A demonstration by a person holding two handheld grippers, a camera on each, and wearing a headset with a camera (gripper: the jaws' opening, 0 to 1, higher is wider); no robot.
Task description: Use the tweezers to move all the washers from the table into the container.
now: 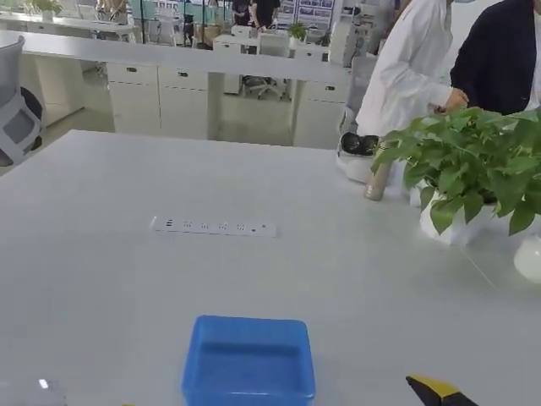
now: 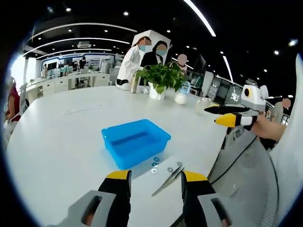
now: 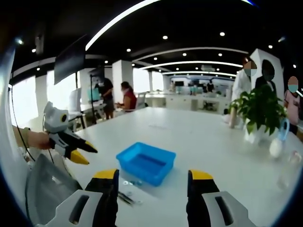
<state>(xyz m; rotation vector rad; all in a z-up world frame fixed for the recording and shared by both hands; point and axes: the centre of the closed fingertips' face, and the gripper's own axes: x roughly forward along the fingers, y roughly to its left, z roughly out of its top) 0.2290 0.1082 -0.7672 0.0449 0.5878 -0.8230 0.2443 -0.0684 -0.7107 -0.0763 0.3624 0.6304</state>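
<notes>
A blue container (image 1: 247, 359) sits near the table's front edge, and it looks empty. In the left gripper view several small washers (image 2: 155, 163) lie on the table just in front of the container (image 2: 135, 141), with metal tweezers (image 2: 168, 180) beside them. My left gripper (image 2: 156, 176) hangs open short of them, holding nothing. My right gripper (image 3: 153, 175) is open too, facing the container (image 3: 146, 162), the washers (image 3: 130, 182) and the tweezers (image 3: 125, 197). Each gripper appears in the other's view: the right gripper (image 2: 220, 115), the left gripper (image 3: 85, 155). A gripper's yellow and black tip (image 1: 435, 389) pokes in at the bottom right.
A white power strip (image 1: 213, 226) lies mid-table. A potted plant (image 1: 473, 169) in a white pot, a slim bottle (image 1: 377, 181) and a white vessel (image 1: 530, 258) stand at the right. Two people (image 1: 406, 68) stand behind the table's far right corner.
</notes>
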